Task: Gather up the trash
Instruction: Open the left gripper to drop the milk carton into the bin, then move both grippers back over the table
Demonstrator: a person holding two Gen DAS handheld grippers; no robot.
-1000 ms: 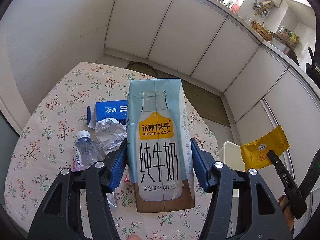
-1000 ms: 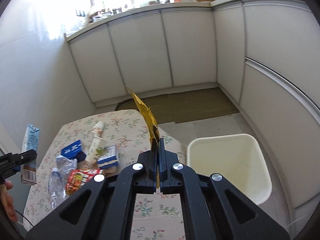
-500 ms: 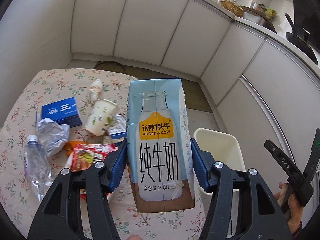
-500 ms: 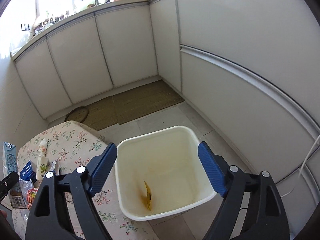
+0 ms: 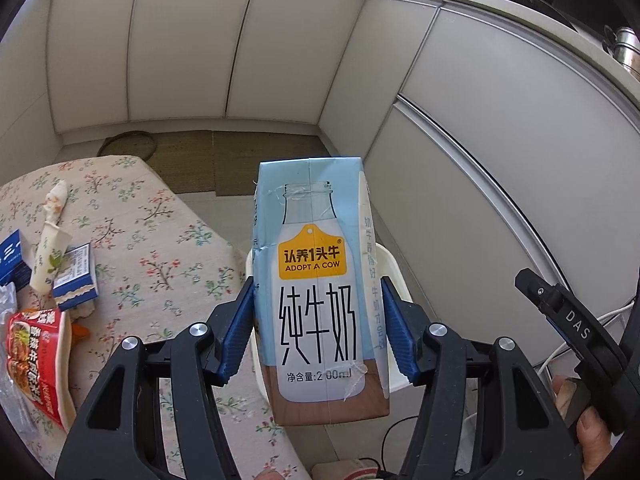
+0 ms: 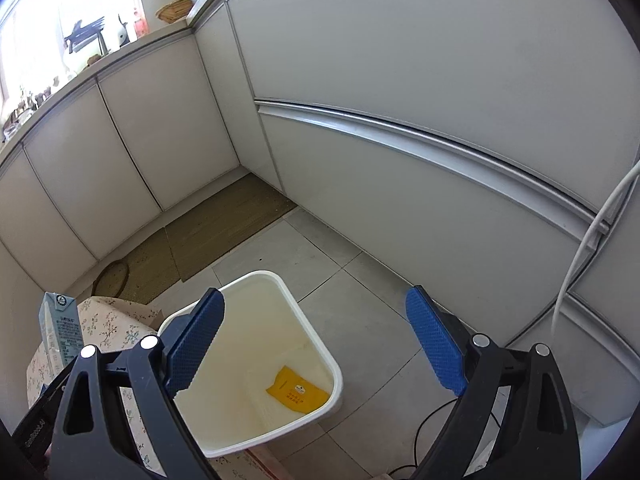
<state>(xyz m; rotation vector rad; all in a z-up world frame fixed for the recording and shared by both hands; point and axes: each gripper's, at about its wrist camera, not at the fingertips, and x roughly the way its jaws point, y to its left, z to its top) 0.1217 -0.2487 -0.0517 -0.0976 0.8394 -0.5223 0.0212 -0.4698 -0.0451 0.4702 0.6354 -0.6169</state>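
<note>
My left gripper (image 5: 318, 320) is shut on a light-blue milk carton (image 5: 320, 272), its blue pads pressing both sides; the carton stands upright in front of the white bin (image 5: 396, 272), hiding most of it. In the right wrist view my right gripper (image 6: 316, 320) hangs above the bin (image 6: 334, 360), its jaws opening wide with nothing between them. A yellow packet (image 6: 298, 392) lies flat on the bin's floor. The carton (image 6: 60, 332) also shows at the left edge there. One finger of the right gripper (image 5: 560, 312) shows at the right of the left wrist view.
A table with a floral cloth (image 5: 160, 240) stands left of the bin, carrying a paper cup (image 5: 48, 256), blue boxes (image 5: 76, 276) and a red snack packet (image 5: 32, 360). White cabinets (image 6: 400, 200) close in behind. A brown mat (image 6: 224, 224) and cables (image 6: 440, 412) lie on the tiled floor.
The right gripper opened and the yellow packet dropped into the bin, where it now lies flat. The left gripper carried the carton from over the table towards the bin.
</note>
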